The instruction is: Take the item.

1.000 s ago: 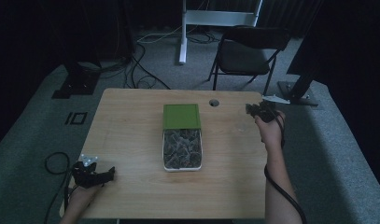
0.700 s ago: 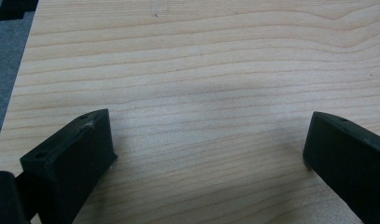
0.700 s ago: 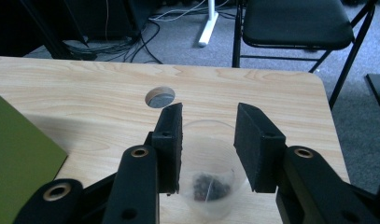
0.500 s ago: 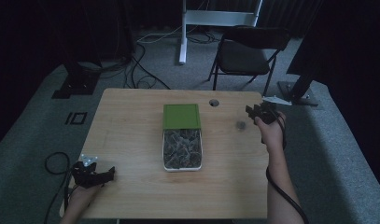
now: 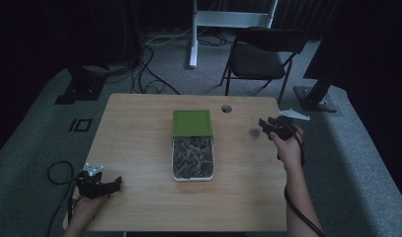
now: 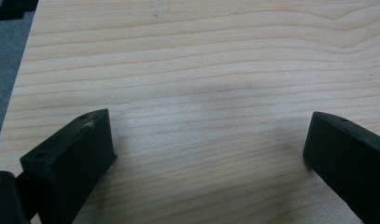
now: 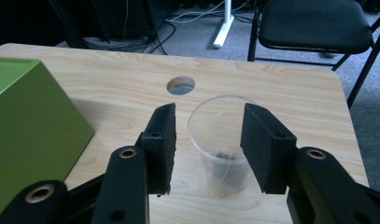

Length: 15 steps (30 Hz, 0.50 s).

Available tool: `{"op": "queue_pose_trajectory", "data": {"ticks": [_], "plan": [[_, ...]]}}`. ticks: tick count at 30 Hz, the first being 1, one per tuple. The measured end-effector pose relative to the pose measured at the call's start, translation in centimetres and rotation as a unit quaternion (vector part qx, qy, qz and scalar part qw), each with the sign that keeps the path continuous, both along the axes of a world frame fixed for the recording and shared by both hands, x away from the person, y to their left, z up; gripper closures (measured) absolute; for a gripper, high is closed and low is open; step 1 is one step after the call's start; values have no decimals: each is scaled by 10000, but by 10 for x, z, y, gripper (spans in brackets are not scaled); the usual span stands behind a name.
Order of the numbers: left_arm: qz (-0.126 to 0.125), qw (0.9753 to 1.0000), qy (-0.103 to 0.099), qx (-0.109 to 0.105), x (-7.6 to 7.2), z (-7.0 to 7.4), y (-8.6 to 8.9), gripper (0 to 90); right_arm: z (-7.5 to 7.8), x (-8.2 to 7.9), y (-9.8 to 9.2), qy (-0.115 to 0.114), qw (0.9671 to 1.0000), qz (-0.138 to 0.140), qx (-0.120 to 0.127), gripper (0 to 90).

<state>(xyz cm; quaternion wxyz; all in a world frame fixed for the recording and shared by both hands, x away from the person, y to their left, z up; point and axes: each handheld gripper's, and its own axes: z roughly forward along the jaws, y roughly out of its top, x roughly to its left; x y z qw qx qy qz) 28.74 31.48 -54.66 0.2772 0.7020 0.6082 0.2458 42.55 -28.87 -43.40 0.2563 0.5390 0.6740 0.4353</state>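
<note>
Reaching for the cup [image 7: 222,140], the right gripper [image 7: 208,140] has its jaws spread to either side of the clear wall, not yet pressing it. The cup stands upright on the table [image 5: 139,133] near its right edge, just beside the gripper [image 5: 268,127] in the high view, with something small and dark at its bottom. To do this well, I would centre the jaws on the cup and close gently, since thin plastic looks likely to buckle or pop out. The left gripper [image 6: 206,154] rests released and empty over bare wood at the near left corner. The green box [image 5: 191,122] and the tray [image 5: 193,176] of dark bits sit mid-table, well apart from the cup; the cable hole [image 7: 180,85] lies just beyond it. Nothing blocks the grasp.
</note>
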Motion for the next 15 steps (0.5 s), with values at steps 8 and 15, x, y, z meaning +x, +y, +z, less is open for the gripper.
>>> {"op": "queue_pose_trajectory", "data": {"ticks": [8,15], "plan": [[-1,10000,1,2,0,0,0,23,1,-16,0,-104,9999,126,-38,526],[0,10000,0,1,0,0,0,23,-2,-30,-2,-137,9997,188,-46,484]]}}
